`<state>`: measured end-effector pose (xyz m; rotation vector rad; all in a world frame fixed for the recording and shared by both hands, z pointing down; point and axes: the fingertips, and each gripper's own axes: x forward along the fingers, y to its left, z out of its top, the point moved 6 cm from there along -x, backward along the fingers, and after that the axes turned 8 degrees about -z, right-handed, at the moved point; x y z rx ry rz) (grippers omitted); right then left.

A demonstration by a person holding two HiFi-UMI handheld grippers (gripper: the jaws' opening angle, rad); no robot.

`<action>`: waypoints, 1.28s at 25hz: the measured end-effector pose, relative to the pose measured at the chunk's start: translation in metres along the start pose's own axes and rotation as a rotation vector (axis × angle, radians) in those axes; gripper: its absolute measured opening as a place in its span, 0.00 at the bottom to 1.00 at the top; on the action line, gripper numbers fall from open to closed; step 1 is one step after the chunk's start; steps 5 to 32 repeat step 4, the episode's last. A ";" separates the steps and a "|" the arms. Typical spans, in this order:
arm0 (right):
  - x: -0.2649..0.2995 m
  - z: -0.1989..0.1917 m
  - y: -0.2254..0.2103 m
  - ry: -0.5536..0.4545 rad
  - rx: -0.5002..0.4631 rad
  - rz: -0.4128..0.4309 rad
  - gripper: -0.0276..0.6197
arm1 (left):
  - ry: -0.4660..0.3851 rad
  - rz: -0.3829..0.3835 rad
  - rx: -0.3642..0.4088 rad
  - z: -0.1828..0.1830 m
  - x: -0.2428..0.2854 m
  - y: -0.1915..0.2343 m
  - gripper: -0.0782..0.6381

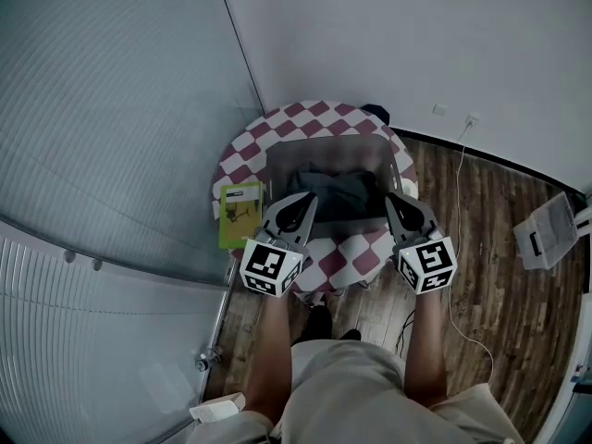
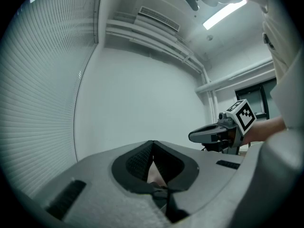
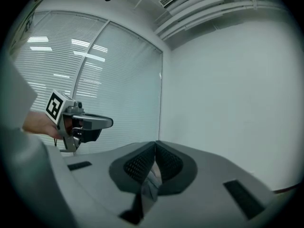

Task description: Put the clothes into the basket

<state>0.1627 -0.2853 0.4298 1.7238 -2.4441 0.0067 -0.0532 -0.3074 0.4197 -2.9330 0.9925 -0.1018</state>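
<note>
A grey basket (image 1: pixel 277 160) stands on the round checkered table (image 1: pixel 242 151), with dark clothes (image 1: pixel 340 192) lying inside it. My left gripper (image 1: pixel 309 198) hovers over the basket's near left corner and my right gripper (image 1: pixel 391 198) over its near right corner. Both are tilted upward, so the gripper views show only walls and ceiling. In the left gripper view the left gripper (image 2: pixel 153 145) has its jaws shut with no cloth in them, and the right gripper (image 2: pixel 213 134) shows beyond. The right gripper (image 3: pixel 155 146) is likewise shut and empty in its own view, with the left gripper (image 3: pixel 89 123) to its left.
A green booklet (image 1: pixel 240 213) lies at the table's left edge and a dark object (image 1: pixel 375 112) at its far edge. A glass wall with blinds (image 1: pixel 102 137) runs along the left. On the wooden floor are a white cable (image 1: pixel 456 202) and a white box (image 1: pixel 548 231).
</note>
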 end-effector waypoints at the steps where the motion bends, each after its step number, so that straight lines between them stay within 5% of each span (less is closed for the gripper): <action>1: 0.003 -0.001 0.000 0.006 0.005 0.002 0.08 | 0.001 -0.004 -0.002 0.000 0.003 0.001 0.13; 32: 0.013 -0.005 -0.001 0.024 0.027 0.009 0.08 | 0.008 -0.019 -0.002 -0.002 0.011 0.002 0.13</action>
